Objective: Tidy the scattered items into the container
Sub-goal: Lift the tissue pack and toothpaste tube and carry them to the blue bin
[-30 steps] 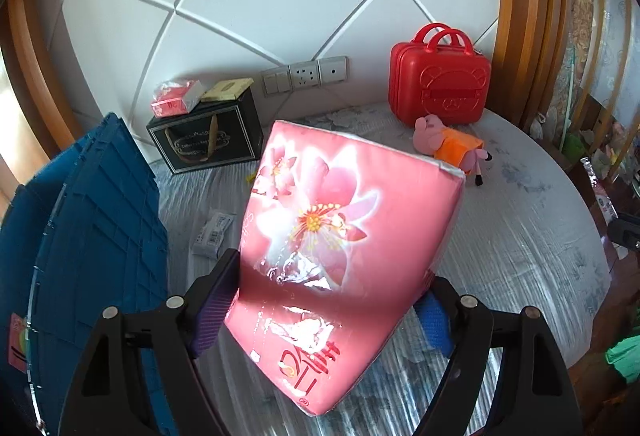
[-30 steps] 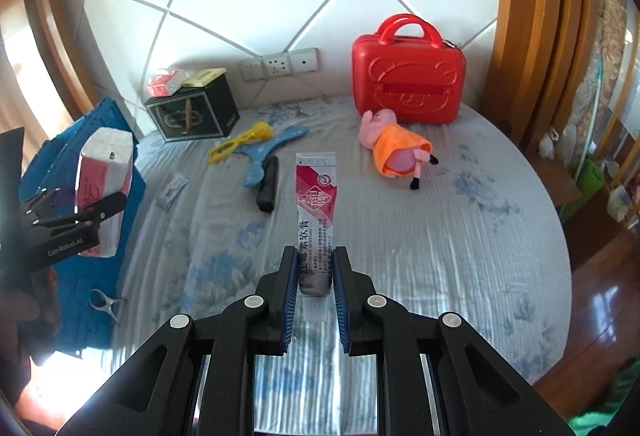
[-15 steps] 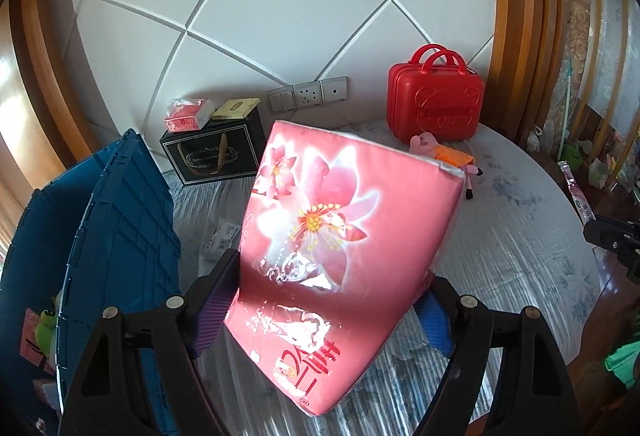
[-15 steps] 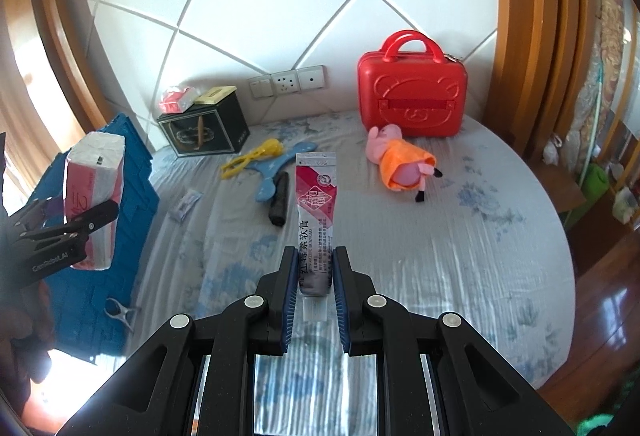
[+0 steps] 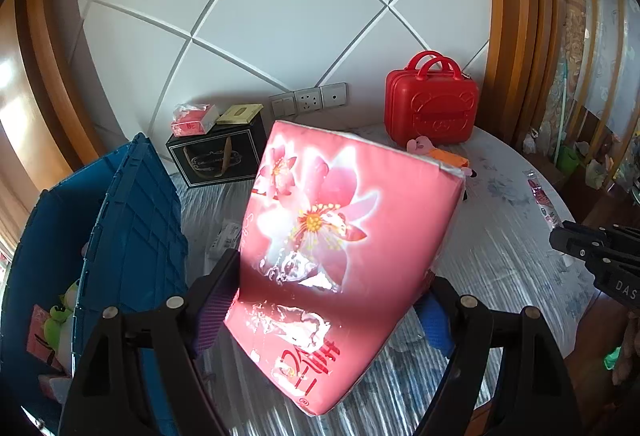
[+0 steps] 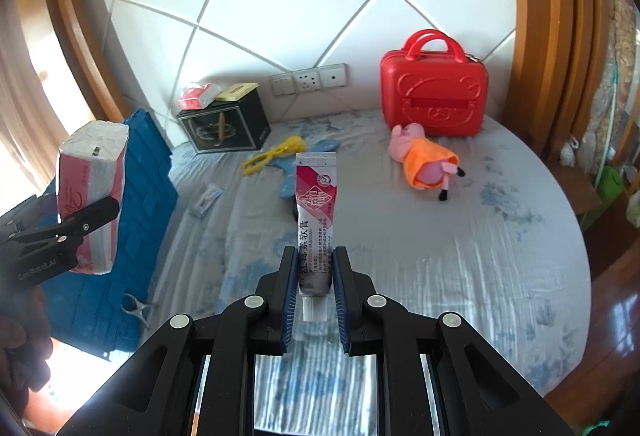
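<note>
Grippers loaded: the left gripper [image 5: 324,300] clamps a pink flower-printed plastic tissue pack [image 5: 340,256] above the bed, the right gripper [image 6: 314,276] pinches a red-and-white ointment tube [image 6: 316,212]. Beyond, left, the blue plastic crate [image 5: 132,220] stands open; carrying both over its rim looks next, with room inside.

The left gripper [image 5: 324,300] clamped a pink tissue pack [image 5: 340,260] printed with flowers, tilted above a bed [image 5: 520,268]; a blue crate [image 5: 132,220] stood at left with a green plush toy [image 5: 60,316] inside; a red case [image 5: 432,108] and black box [image 5: 216,152] sat against the white padded headboard [image 5: 280,16].
</note>
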The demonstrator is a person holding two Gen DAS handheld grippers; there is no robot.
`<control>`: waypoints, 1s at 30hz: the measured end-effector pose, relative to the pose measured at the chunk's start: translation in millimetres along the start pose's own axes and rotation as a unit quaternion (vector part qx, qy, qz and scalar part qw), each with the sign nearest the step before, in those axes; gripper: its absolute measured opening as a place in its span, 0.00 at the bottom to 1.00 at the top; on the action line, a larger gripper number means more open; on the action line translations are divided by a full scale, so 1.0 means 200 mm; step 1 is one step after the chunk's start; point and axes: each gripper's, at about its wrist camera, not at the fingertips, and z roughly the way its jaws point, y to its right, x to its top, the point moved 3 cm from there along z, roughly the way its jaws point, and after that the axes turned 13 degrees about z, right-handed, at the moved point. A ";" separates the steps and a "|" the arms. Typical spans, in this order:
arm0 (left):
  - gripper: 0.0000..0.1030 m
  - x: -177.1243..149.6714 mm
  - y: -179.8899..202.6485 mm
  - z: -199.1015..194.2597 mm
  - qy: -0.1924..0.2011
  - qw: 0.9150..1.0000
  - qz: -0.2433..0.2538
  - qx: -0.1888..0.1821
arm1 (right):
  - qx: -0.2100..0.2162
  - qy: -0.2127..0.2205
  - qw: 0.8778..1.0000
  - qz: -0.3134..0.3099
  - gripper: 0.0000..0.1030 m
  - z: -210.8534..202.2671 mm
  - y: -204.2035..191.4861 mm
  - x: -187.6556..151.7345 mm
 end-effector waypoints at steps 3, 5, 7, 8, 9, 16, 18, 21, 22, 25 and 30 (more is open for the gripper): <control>0.78 0.01 -0.02 -0.03 0.006 1.000 0.004 -0.001 | 0.006 0.005 1.000 0.001 0.16 -0.01 -0.03 0.01; 0.78 0.02 -0.04 -0.06 0.013 1.000 0.006 0.001 | 0.008 0.008 1.000 -0.001 0.16 -0.01 -0.06 0.01; 0.78 0.03 -0.08 -0.08 0.023 1.000 0.006 0.002 | 0.008 0.012 1.000 -0.003 0.16 -0.02 -0.10 0.02; 0.78 0.03 -0.10 -0.10 0.027 1.000 0.005 0.001 | 0.007 0.015 1.000 -0.006 0.16 -0.03 -0.12 0.02; 0.78 0.03 -0.12 -0.11 0.032 0.999 0.003 0.001 | 0.005 0.017 1.000 -0.008 0.16 -0.03 -0.14 0.03; 0.78 0.01 -0.37 -0.18 0.049 0.999 0.000 -0.014 | -0.003 0.034 0.999 -0.015 0.16 -0.05 -0.38 0.04; 0.78 0.01 -0.44 -0.20 0.051 0.999 0.002 -0.018 | -0.003 0.035 0.999 -0.015 0.16 -0.04 -0.46 0.03; 0.78 -0.01 -0.57 -0.23 0.055 0.998 0.005 -0.022 | -0.001 0.034 0.999 -0.012 0.16 -0.02 -0.59 0.01; 0.78 -0.02 -0.62 -0.24 0.057 0.998 0.006 -0.023 | 0.000 0.034 0.999 -0.013 0.16 -0.01 -0.65 0.00; 0.78 -0.05 -0.77 -0.27 0.061 0.998 0.003 -0.029 | 0.005 0.035 0.999 -0.019 0.16 0.01 -0.80 -0.03; 0.78 -0.11 -1.01 -0.31 0.067 0.997 -0.012 -0.026 | 0.016 0.037 0.998 -0.038 0.16 0.04 -1.09 -0.06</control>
